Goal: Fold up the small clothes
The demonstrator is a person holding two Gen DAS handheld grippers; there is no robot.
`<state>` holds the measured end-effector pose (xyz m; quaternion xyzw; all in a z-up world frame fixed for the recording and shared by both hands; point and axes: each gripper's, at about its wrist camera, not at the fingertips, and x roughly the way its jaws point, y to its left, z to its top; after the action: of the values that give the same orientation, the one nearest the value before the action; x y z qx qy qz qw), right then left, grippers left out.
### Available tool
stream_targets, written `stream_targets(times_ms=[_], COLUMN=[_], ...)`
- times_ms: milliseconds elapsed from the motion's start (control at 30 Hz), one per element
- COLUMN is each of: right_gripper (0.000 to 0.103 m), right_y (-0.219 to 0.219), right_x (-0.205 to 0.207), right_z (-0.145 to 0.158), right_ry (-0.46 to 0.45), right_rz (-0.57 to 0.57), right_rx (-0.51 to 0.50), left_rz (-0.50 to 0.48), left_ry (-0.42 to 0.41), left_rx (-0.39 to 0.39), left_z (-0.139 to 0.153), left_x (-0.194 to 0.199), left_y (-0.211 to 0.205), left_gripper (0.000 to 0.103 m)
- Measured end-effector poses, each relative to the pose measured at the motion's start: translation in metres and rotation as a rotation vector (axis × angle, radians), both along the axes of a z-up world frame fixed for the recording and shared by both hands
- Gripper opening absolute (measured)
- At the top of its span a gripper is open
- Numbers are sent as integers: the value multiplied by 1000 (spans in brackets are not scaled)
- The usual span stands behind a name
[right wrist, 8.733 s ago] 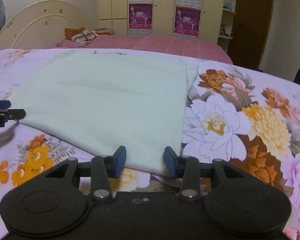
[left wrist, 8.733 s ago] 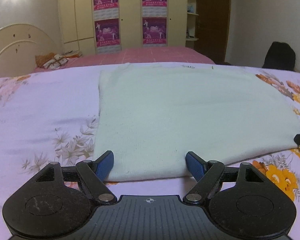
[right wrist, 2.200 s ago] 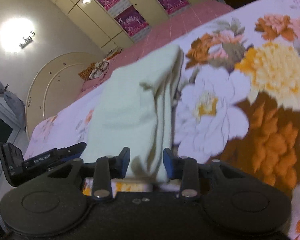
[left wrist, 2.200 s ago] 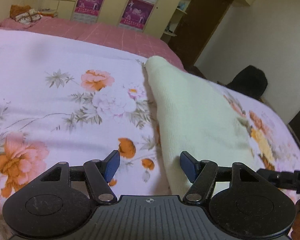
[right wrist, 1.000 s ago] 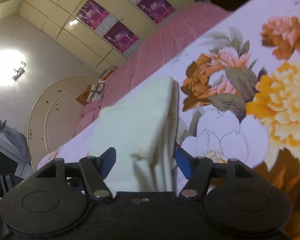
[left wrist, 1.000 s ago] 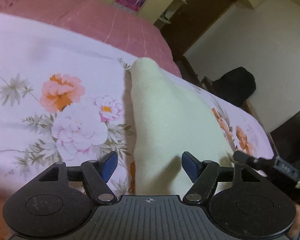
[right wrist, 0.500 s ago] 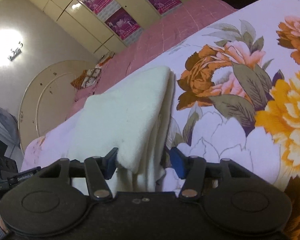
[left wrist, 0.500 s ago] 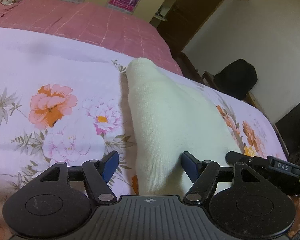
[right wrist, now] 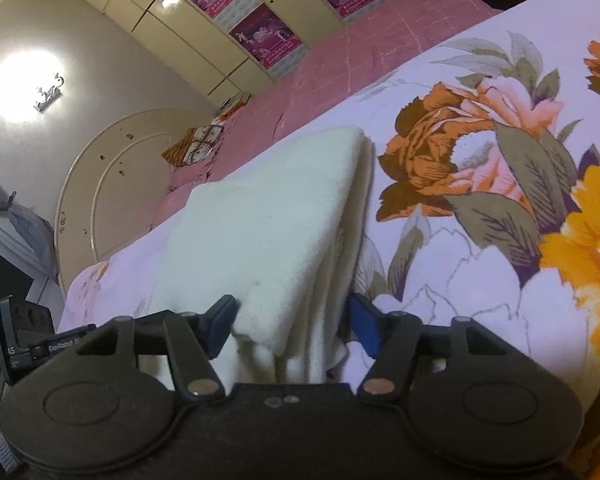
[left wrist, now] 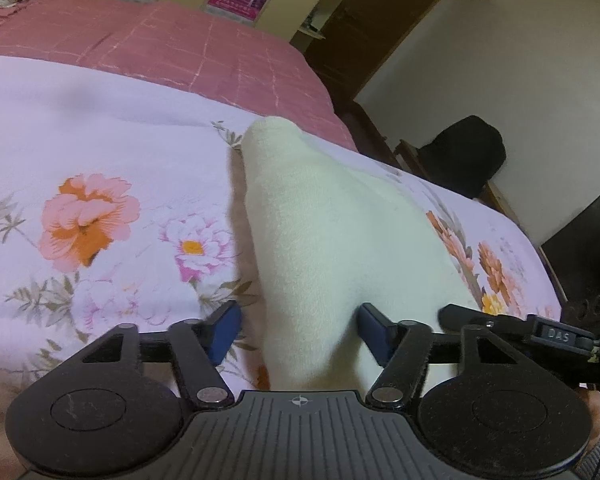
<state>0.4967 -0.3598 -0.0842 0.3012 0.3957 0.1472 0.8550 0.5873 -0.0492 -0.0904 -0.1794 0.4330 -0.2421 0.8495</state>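
Two handheld grippers sit at the near edge of one cream knitted garment (left wrist: 332,232), which lies folded lengthwise on a lilac floral bedspread (left wrist: 100,168).

Left gripper (left wrist: 300,330): blue-padded fingers (left wrist: 224,330) spread wide. The near end of the garment rises between them as a rounded hump and runs back under the gripper body. Neither pad presses the cloth, and a clear gap shows on the left side.

Right gripper (right wrist: 292,326): its fingers (right wrist: 362,328) also stand apart, with several stacked layers of the garment's near end between them. The left pad touches or nearly touches the top layer; I cannot tell which. The right pad sits just beside the stacked edges.

Garment position: a long narrow shape, running away from both grippers toward the far side of the bedspread. Its far end is rounded in the left wrist view. In the right wrist view, layered edges show along its right side.

Each gripper shows at the edge of the other's view: the right one at far right of the left view, the left one at lower left of the right view.

Surroundings: a pink checked quilt (left wrist: 160,36) beyond the bedspread, a curved cream headboard (right wrist: 116,168) at far left, cream wardrobe doors with magenta posters (right wrist: 260,36), a lit wall lamp (right wrist: 48,92), and a dark bundle on a chair (left wrist: 464,156) by the right wall.
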Motion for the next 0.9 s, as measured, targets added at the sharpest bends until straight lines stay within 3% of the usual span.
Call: stream_targets(times_ms=[67,267,433,533,633,700,767,833,867,900], right_gripper=[54,47,37,32,31,31,32,35,40,53], right_y=[2,22,37,50,55,52,45,39,38,34], right_x=[2,2,-6,-11,-15,-14,-9,-8,-8,-10], right_z=[0,8,17,23,28,24,20,18,19,20], right_ry=[4,-25,-60,-85,-97,-80,-56,-38,-34,-29], right_rz=[16,28,11,16,18,14,0,-8,-11,-23], right_rx=[-2,-127,-224,-309,-331,-313,-267,-229,-213,-191], left_rz=[-16,-30,-63,-64,-62,-67,-52,-44,-50,-55], left_ry=[13,-4,-100,-114,-95,-87,-84,-92,-89,-79], left_rx=[-17,19,147,153,144,145,171,204,196,179], left_z=[-1,2,20,27,24,23,23,24,23,20], left_x=[2,3,-11,-13,-11,-9,-10,-13,-14,-14], left_y=[-4,-16,-33,-34,-29,-27,-28,-28,-26,-25], left_gripper=[48,42,36,35,35,38,57,68,68,68])
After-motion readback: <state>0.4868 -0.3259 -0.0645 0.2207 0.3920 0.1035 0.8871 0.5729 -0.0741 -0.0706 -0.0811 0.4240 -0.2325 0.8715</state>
